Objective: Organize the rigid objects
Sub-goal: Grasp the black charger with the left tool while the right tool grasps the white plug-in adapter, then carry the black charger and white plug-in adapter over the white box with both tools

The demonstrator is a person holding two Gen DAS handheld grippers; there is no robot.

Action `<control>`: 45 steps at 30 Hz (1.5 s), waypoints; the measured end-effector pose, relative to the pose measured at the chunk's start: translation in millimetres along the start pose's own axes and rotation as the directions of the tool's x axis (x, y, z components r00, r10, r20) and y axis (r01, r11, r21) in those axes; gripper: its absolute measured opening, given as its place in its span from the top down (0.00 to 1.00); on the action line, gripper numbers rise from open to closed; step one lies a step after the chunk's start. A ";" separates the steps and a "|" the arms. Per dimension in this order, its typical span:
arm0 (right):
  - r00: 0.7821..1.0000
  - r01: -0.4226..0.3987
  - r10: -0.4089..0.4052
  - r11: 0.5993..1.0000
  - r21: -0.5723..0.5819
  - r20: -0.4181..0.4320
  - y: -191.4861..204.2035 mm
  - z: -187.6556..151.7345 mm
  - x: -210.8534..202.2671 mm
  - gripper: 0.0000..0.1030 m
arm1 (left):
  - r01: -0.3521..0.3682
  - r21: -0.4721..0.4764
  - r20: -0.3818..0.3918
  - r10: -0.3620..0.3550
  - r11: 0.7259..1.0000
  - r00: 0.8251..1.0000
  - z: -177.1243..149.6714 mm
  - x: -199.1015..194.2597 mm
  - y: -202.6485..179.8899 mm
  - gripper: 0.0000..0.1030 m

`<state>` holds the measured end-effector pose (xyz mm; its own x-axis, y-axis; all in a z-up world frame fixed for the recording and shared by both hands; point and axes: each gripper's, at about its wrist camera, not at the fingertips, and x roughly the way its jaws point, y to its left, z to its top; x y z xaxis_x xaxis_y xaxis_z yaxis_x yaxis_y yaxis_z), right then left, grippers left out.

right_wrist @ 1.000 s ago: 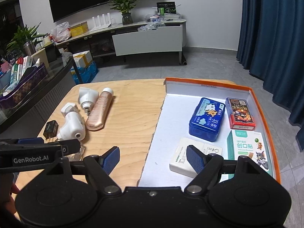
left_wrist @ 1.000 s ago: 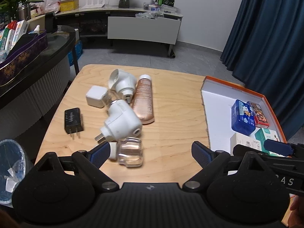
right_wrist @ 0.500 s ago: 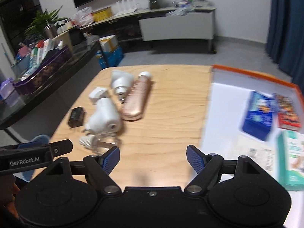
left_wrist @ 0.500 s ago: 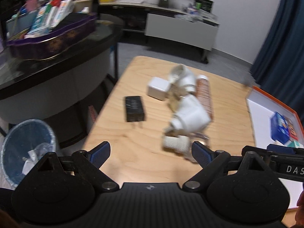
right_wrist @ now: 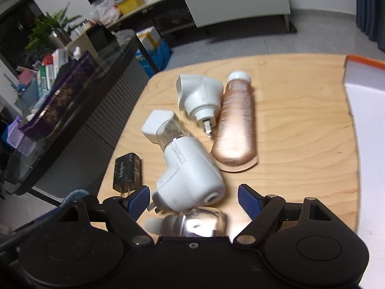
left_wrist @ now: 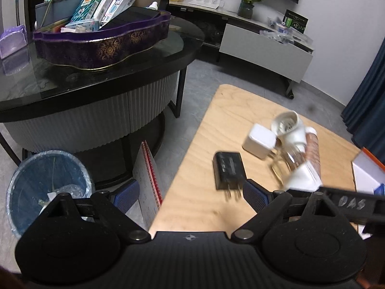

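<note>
Your right tool (right_wrist: 192, 198) is spread wide and grips nothing. Its blue pads flank the nearest pieces of the pile without touching them: a clear glass bottle (right_wrist: 192, 222) lying at the bottom edge of the right wrist view, and the big white plug-in unit (right_wrist: 190, 175) resting just above it at 12 o'clock from the tool's mouth.

Your left tool (left_wrist: 191, 195) is equally wide open and empty. It hangs over the near left edge of the worktop (left_wrist: 216, 214), with the black charger (left_wrist: 228, 173) lying flat just inside its right pad, prongs pointing toward you.

So, judging by what lies loose, the job is unfinished on this side: nothing here has been sorted yet. In the right wrist view, going outward from the big unit, a second clear bottle with a white cube adapter (right_wrist: 157, 125) sits at 11 o'clock, touching the unit. The rose-gold bottle (right_wrist: 237, 125) lies lengthwise at 1 o'clock, white cap pointing away. A second white plug-in unit (right_wrist: 199, 96) lies beside it at 12 o'clock, farther off.

The orange-rimmed tray (right_wrist: 361, 60) shows only a bare white corner at 2 o'clock. Whatever it holds is out of frame, so I can't say how much is already put away. Motion blur softens both views, so treat contacts within the pile as probable only.
</note>
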<state>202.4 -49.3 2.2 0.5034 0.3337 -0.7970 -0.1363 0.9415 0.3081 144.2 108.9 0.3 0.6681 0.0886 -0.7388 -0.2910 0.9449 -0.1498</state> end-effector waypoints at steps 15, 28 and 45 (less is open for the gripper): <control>0.999 0.021 -0.022 0.999 0.039 0.040 -31.2 -6.5 -23.0 0.29 | 0.053 0.072 -0.039 -0.050 0.996 0.998 8.0 37.6 -19.8 0.09; 0.983 0.034 -0.038 0.999 0.022 0.179 -48.0 -22.4 -75.5 0.29 | 0.052 0.203 0.025 -0.058 0.978 0.998 -7.0 38.2 -33.8 0.65; 0.946 0.058 -0.061 0.998 0.018 0.319 -75.0 -64.0 -153.8 0.30 | 0.237 0.225 0.048 -0.253 0.945 0.966 -35.8 -36.3 -78.7 0.65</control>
<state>80.6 -168.3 68.4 0.7567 0.2434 -0.6068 -0.0914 0.9584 0.2705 118.3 20.0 15.4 0.7520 -0.1386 -0.6444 0.0374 0.9850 -0.1683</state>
